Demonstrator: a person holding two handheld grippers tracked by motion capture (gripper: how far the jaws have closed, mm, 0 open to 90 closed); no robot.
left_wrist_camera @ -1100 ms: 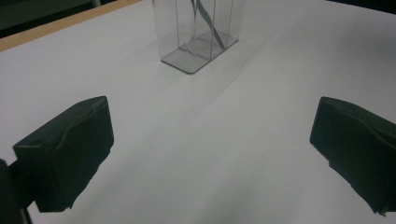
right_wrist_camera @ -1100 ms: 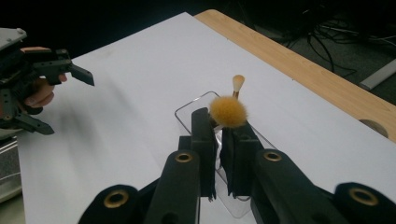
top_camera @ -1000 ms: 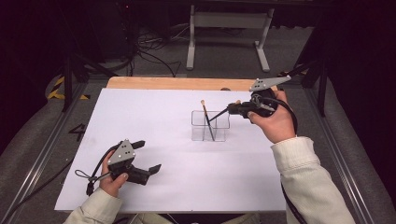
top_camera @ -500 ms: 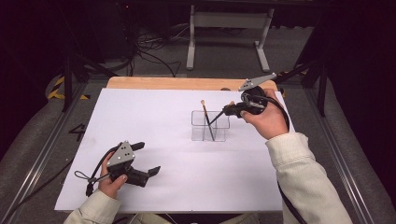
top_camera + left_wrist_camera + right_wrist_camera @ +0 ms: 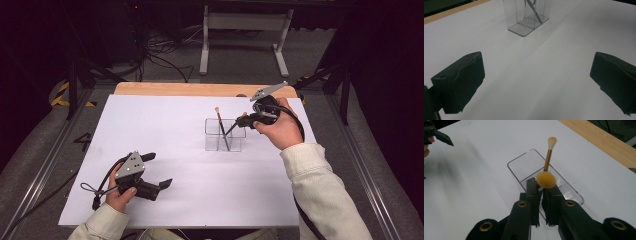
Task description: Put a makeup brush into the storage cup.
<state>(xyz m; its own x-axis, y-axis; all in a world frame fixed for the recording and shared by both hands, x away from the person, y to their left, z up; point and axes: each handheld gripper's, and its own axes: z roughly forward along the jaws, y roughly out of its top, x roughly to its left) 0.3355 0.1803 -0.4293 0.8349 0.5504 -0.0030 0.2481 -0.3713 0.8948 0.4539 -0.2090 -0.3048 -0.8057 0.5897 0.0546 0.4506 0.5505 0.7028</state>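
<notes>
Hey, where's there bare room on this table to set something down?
Bare white sheet lies between the left gripper and the clear organizer, and along the near edge. It is crowded at the organizer, where the right gripper holds a brush.

Light falls from overhead onto my white counter (image 5: 200, 190), which glows bright and even while the room around it sinks into near black. Shadows under my hands are faint. In my right tool view the far left corner smears with motion blur, and the near black jaws are soft. My left tool view is dimmer, greyish, with soft jaw edges.
</notes>
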